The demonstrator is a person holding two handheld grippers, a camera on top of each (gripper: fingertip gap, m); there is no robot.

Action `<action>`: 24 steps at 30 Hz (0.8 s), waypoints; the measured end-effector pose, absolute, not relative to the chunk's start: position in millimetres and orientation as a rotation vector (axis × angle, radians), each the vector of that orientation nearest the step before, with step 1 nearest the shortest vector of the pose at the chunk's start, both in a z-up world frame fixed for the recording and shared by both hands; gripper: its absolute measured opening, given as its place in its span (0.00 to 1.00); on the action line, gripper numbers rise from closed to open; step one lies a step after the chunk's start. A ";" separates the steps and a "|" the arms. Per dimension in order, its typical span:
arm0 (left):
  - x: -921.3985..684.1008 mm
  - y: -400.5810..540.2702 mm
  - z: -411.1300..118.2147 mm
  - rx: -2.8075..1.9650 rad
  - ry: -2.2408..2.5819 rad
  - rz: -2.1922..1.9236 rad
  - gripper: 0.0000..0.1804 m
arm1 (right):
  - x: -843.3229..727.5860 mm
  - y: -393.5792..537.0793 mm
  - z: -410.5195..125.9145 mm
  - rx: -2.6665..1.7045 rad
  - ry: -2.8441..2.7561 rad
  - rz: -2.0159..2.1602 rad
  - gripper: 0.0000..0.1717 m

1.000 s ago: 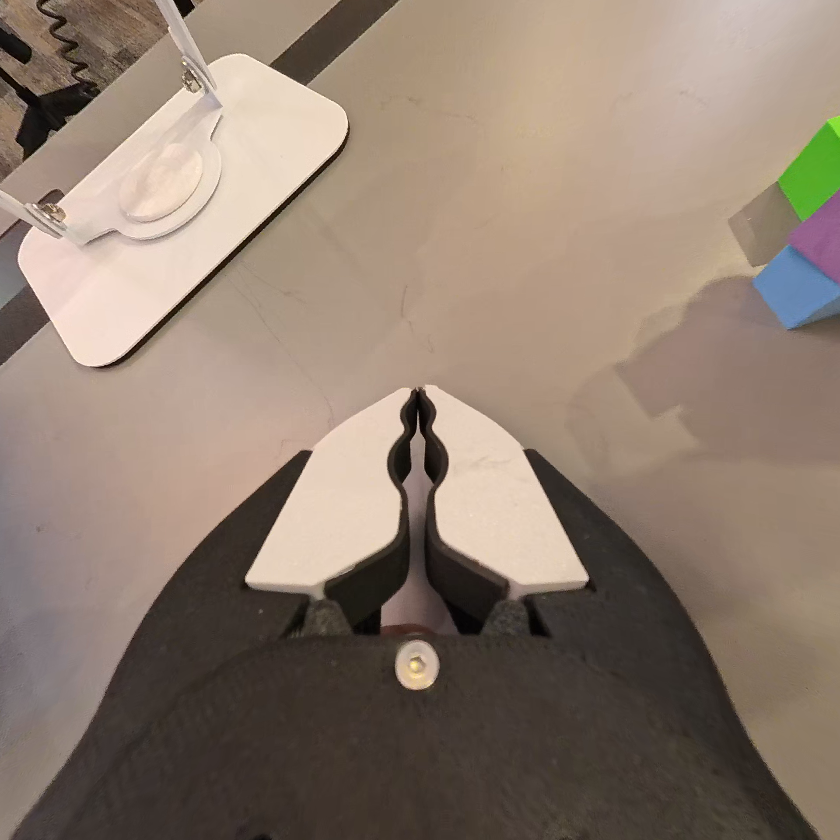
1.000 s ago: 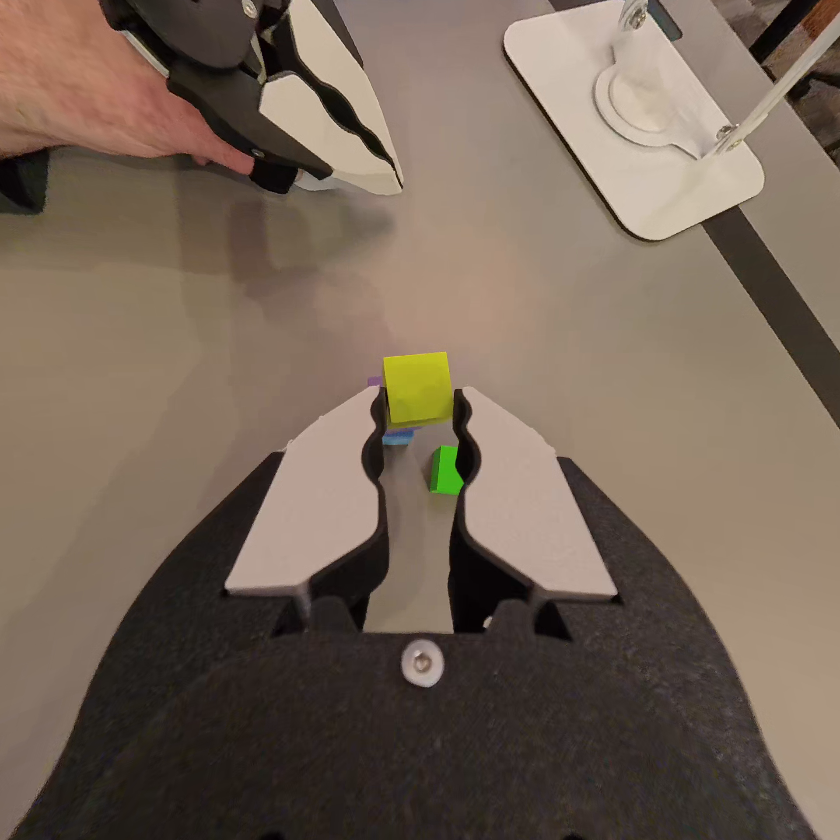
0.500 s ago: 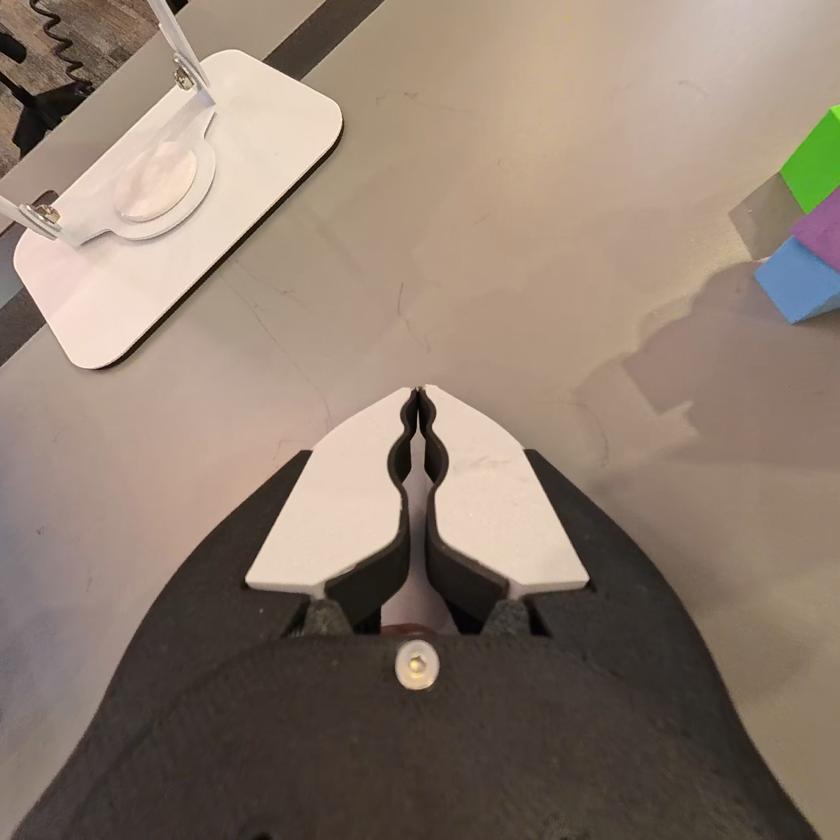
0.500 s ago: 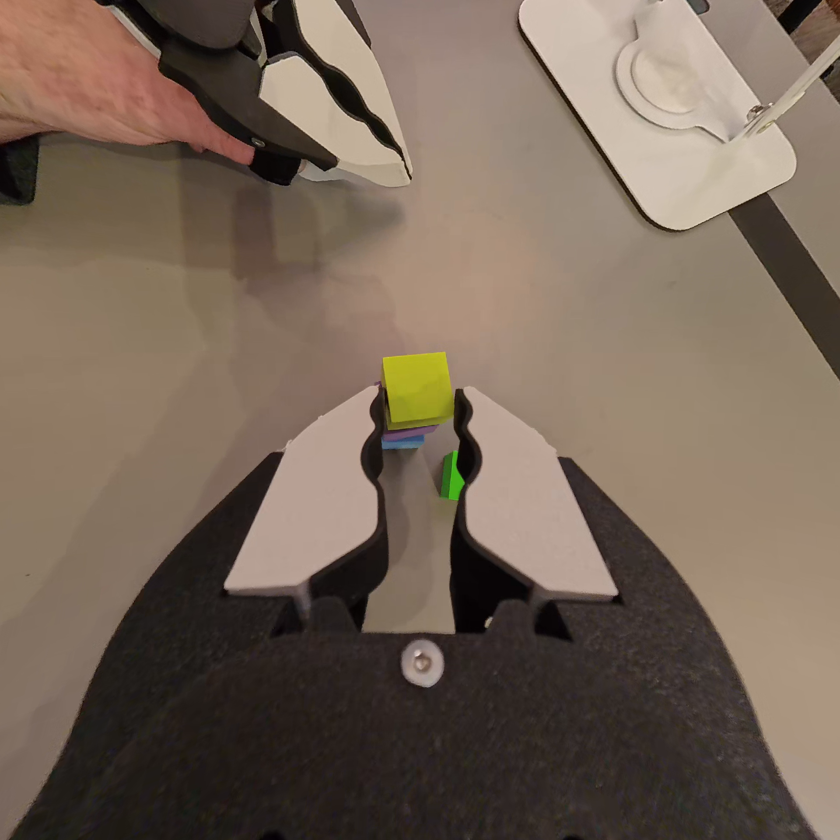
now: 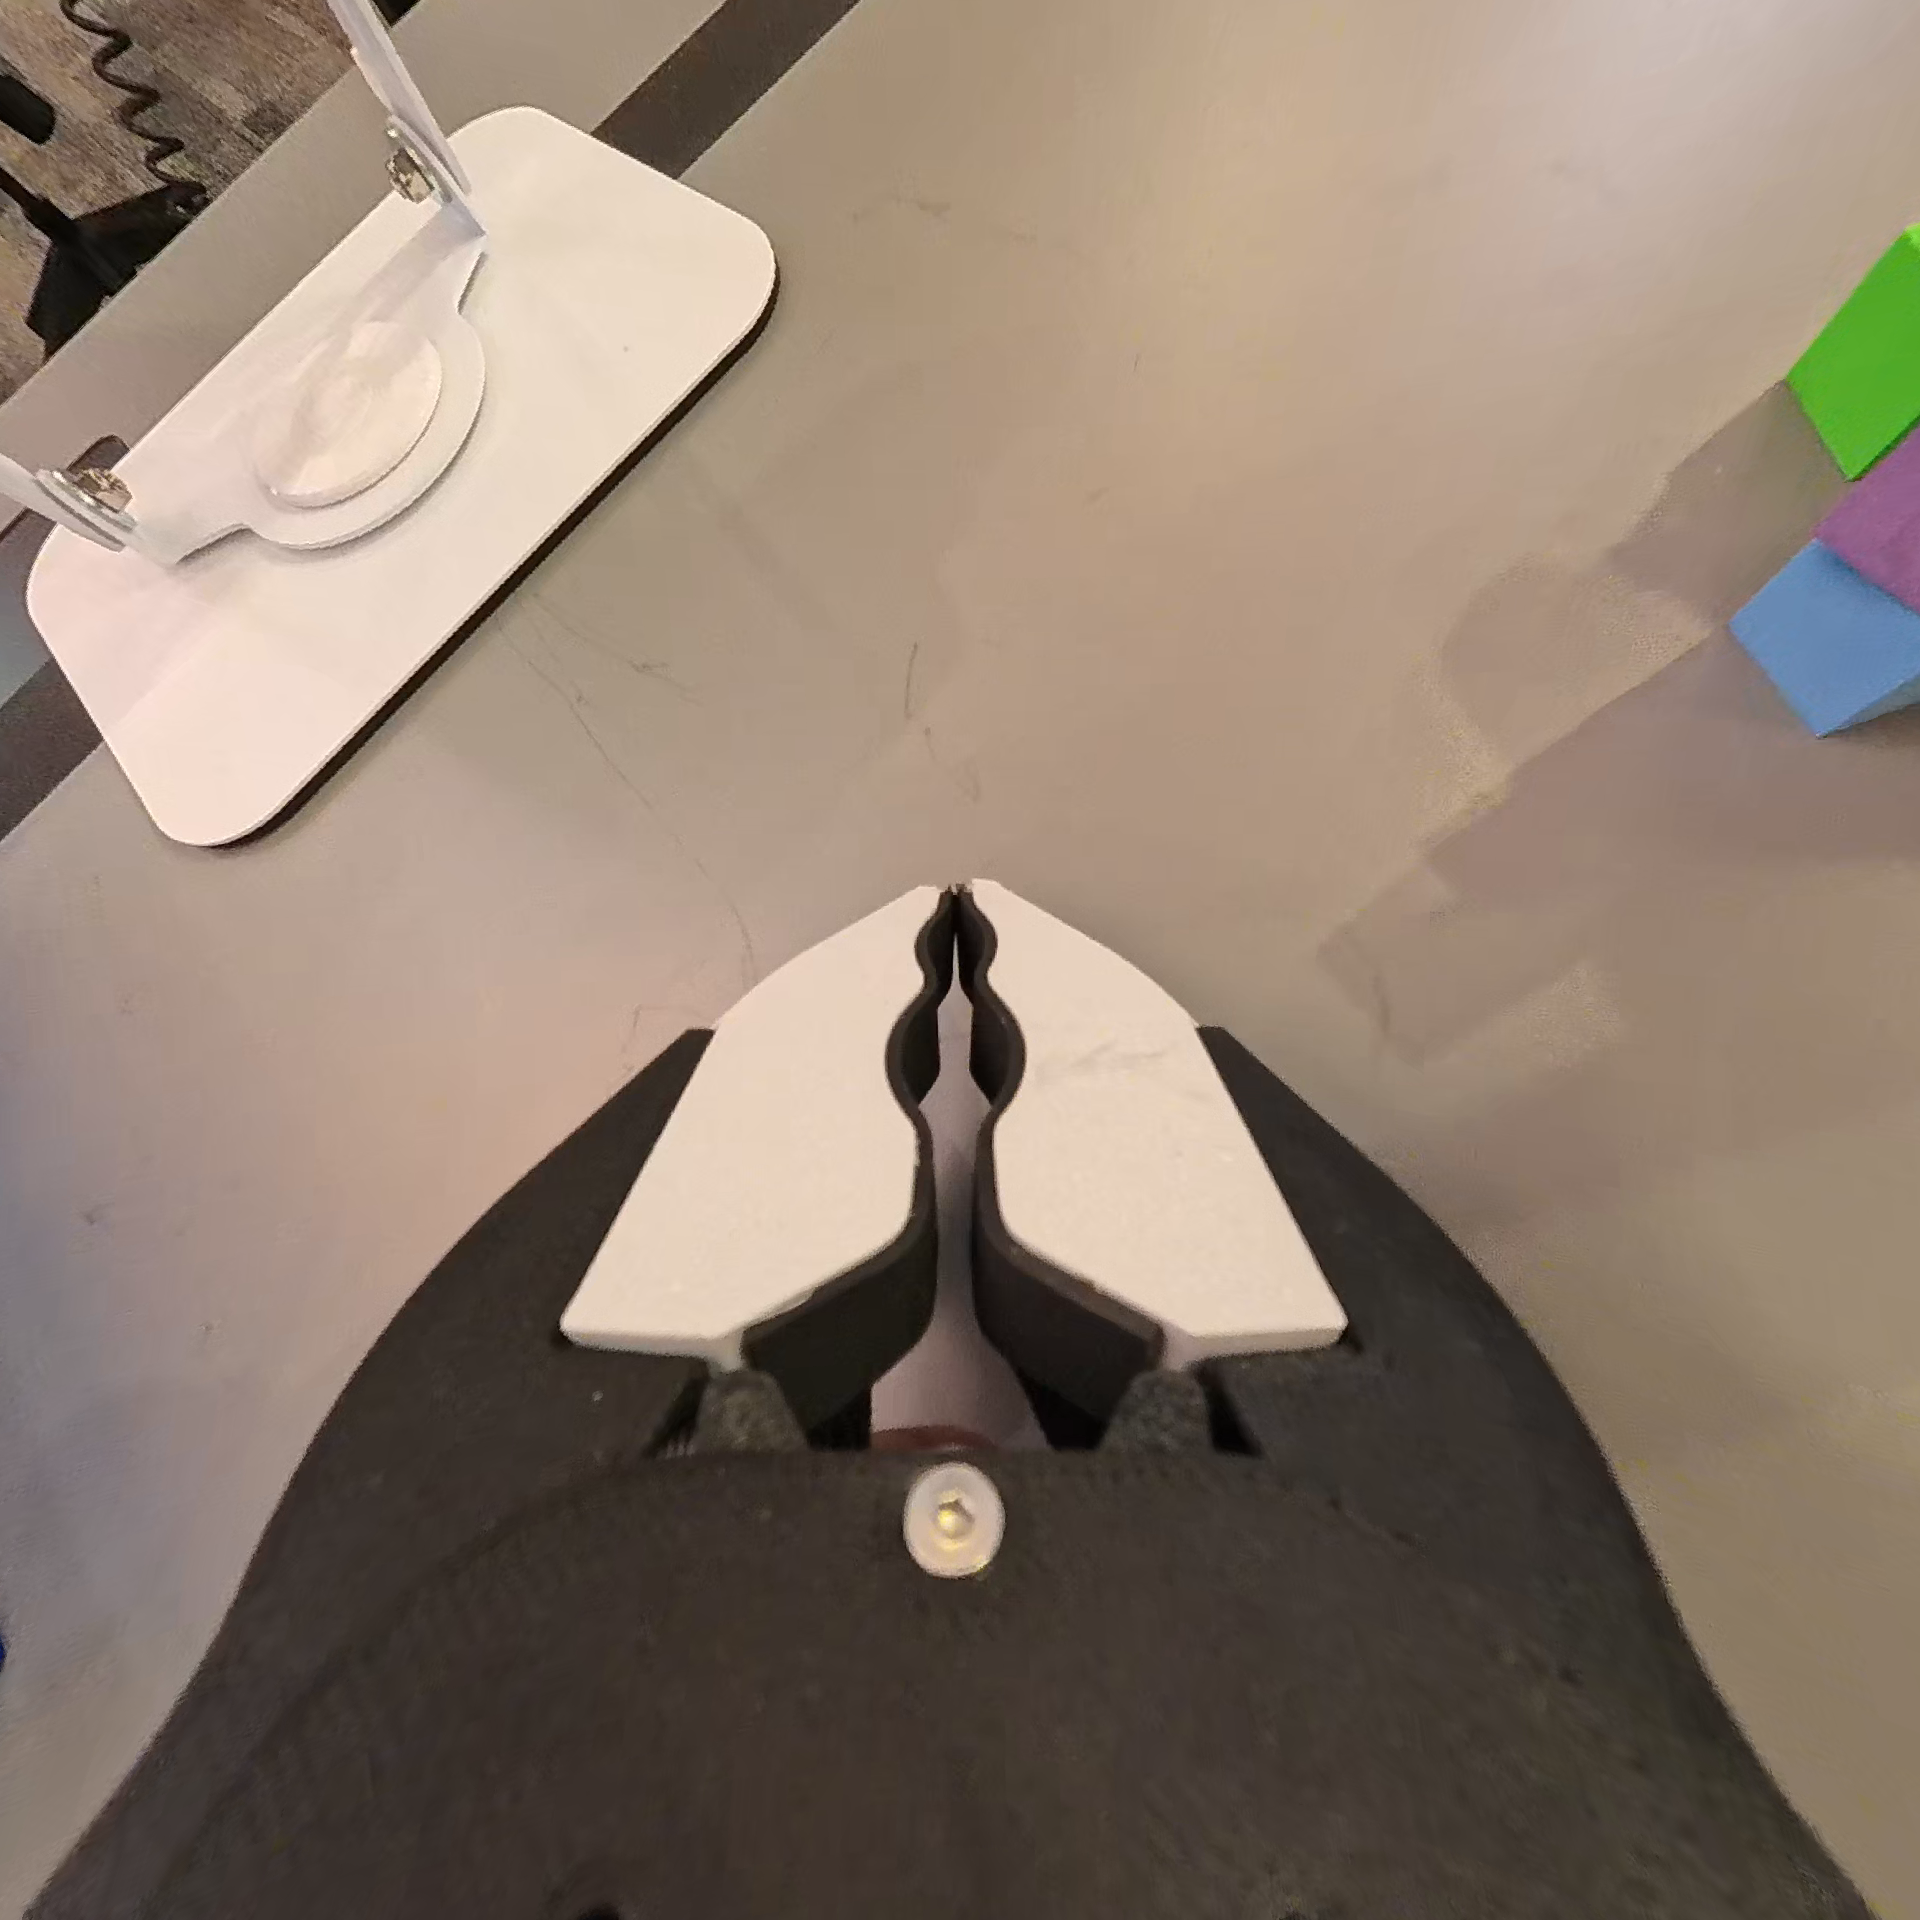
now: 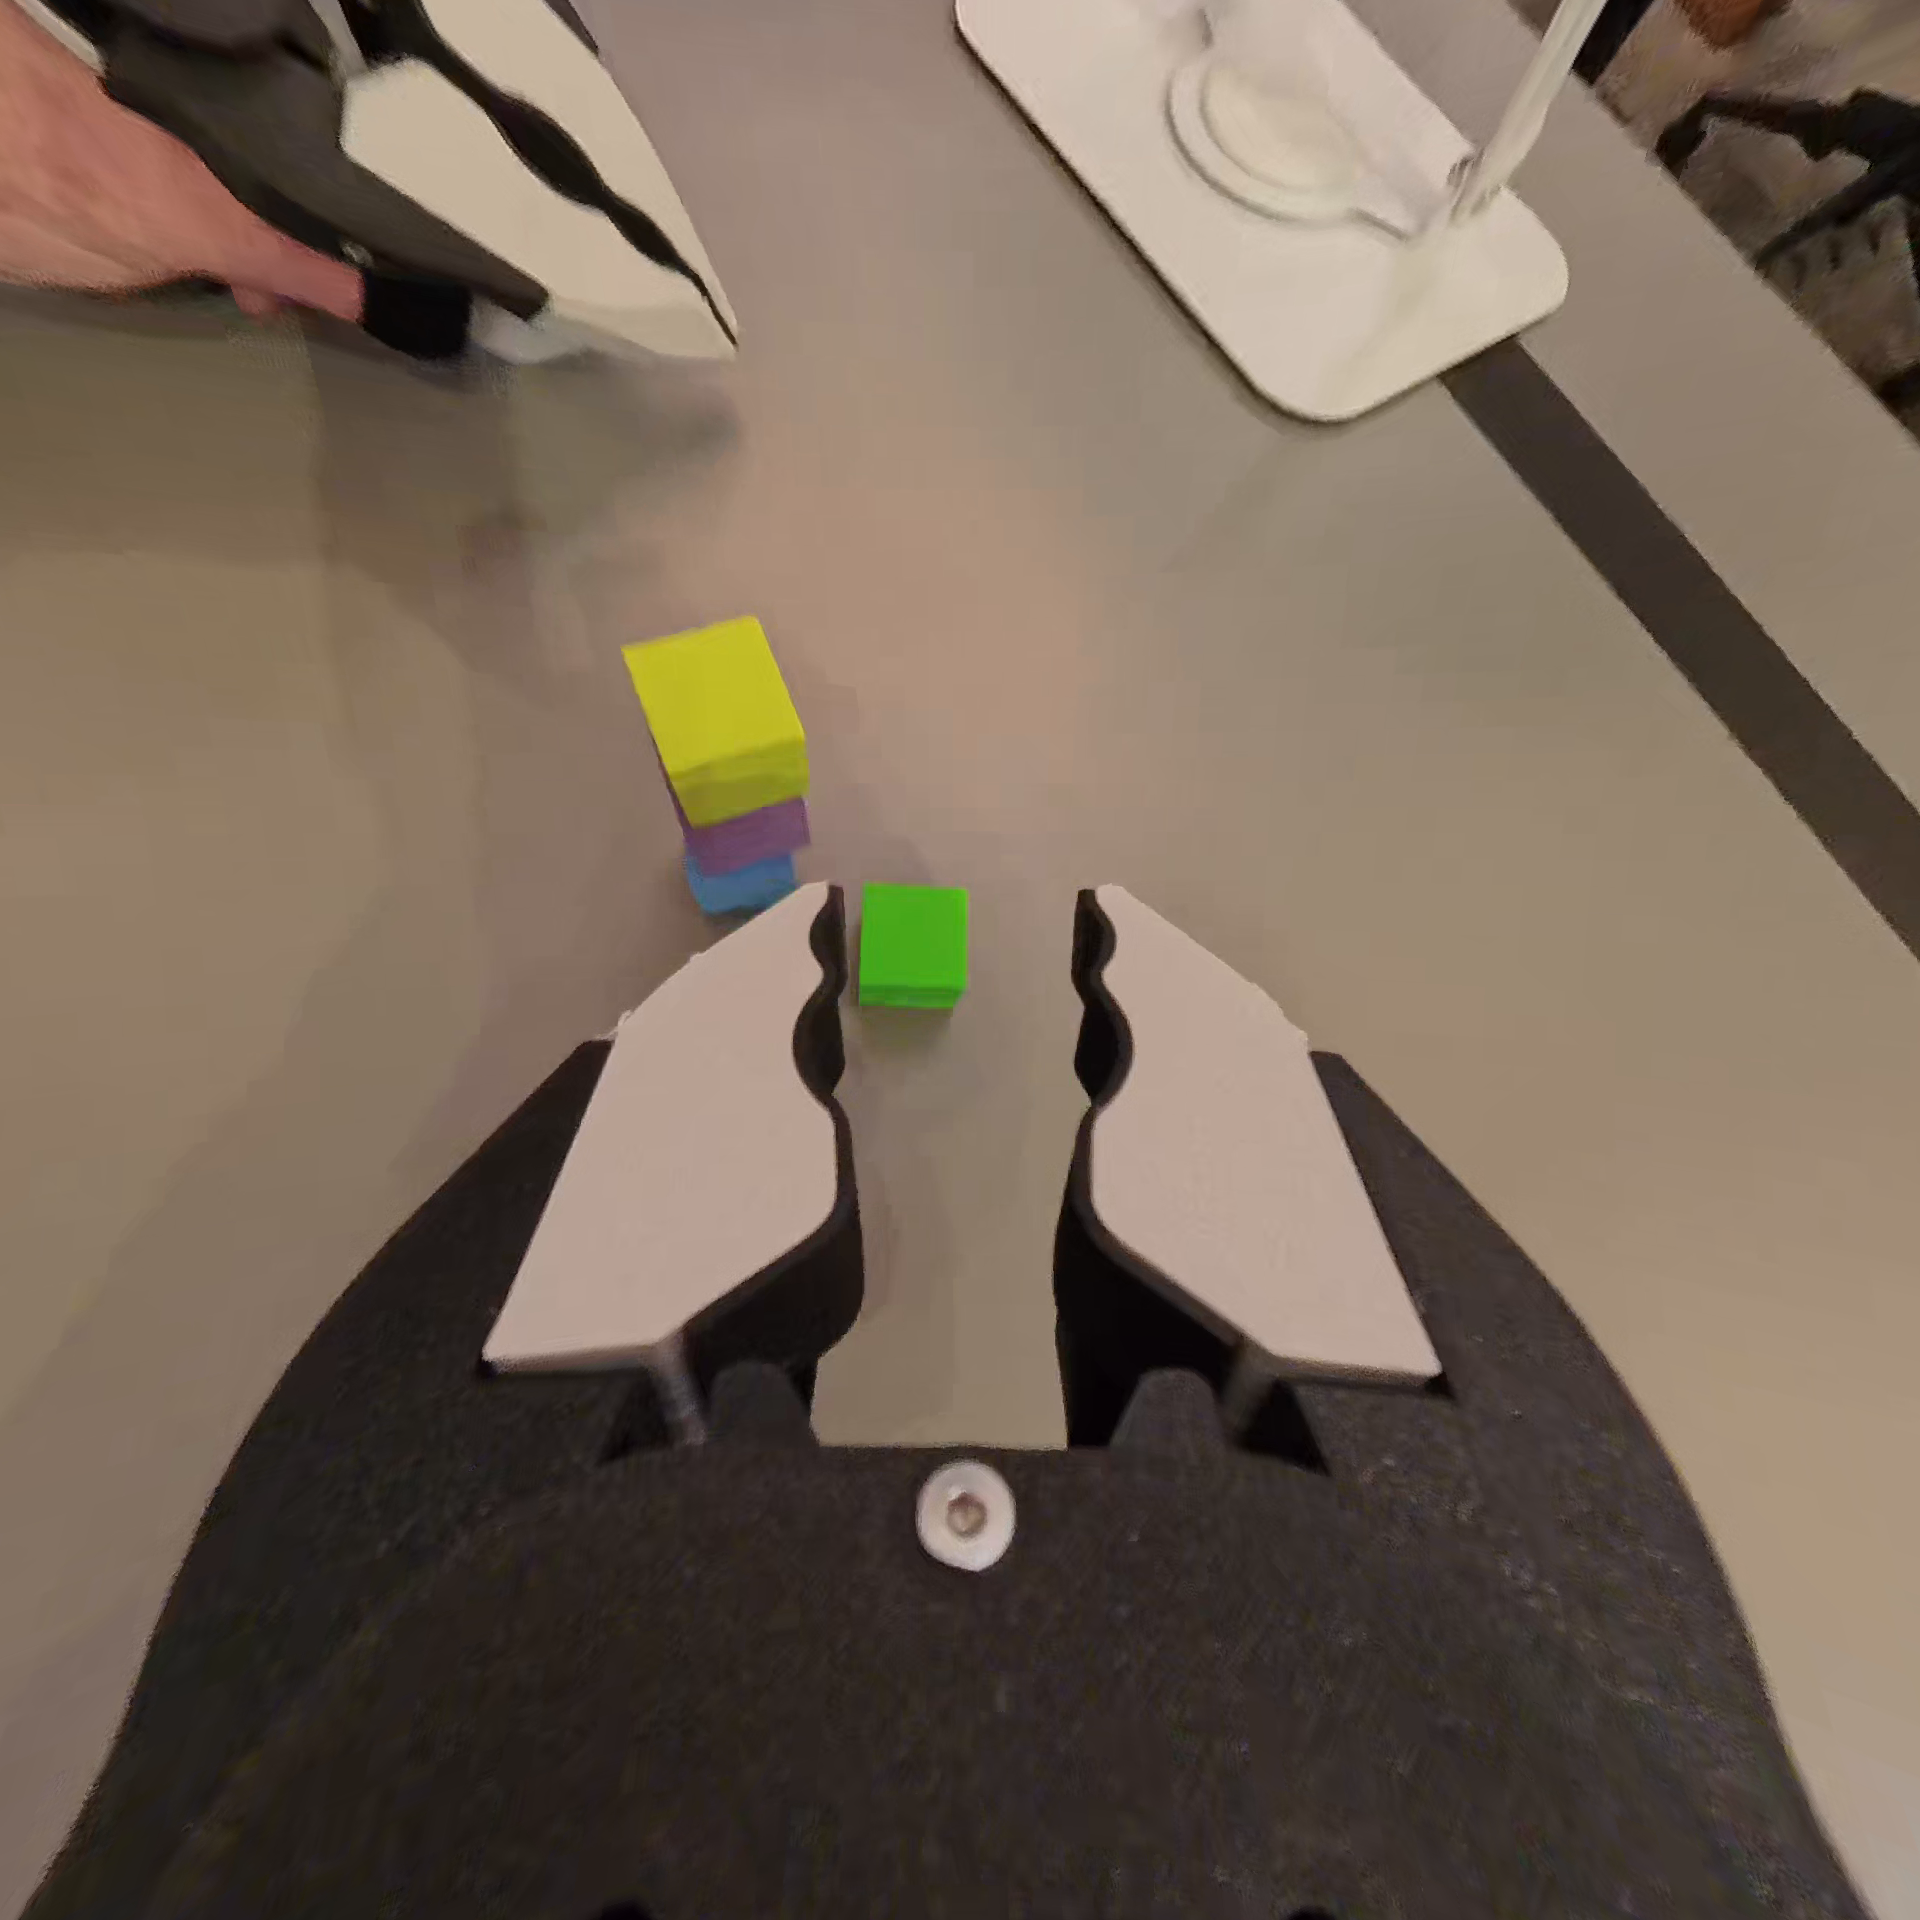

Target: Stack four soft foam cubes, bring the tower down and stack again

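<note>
– Where are your cubes?

– On the desk (image 6: 1143,623). Yellow (image 6: 717,707) sits on purple (image 6: 753,831), and purple sits on blue (image 6: 738,883). The green cube (image 6: 912,943) is alone on the desk, just beside that stack.

– What are your right tongs (image 6: 951,914) doing?

– They are wide apart and hold nothing. The green cube shows between the tips, but they do not touch it.

– And your left tongs (image 5: 956,889)?

– Squeezed tight on nothing, well away from the cubes. A white stand (image 5: 416,436) is near them.
</note>
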State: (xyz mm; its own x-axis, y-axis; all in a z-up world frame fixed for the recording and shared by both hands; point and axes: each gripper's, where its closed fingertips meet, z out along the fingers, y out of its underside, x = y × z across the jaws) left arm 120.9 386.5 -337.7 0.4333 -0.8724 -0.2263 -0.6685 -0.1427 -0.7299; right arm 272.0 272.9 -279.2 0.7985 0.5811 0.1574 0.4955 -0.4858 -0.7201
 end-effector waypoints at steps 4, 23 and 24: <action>120.7 386.6 -337.3 -1.883 1.304 -0.321 0.00 | 274.3 270.3 -306.6 -2.235 -0.815 0.113 0.25; 159.1 344.3 -252.7 -1.578 1.270 -0.766 0.23 | 266.2 275.7 -266.1 -2.097 -0.861 0.128 0.15; 165.0 333.5 -239.3 -1.517 1.292 -0.804 0.24 | 262.9 275.4 -253.3 -2.063 -0.870 0.126 0.15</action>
State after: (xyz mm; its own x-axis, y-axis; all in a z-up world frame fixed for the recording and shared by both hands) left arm 165.0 333.5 -239.3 0.2246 -0.9698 -0.0951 -0.3429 0.0127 -0.9393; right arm 262.9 275.4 -253.3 0.7508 0.6229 0.2195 0.5347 -0.3781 -0.7557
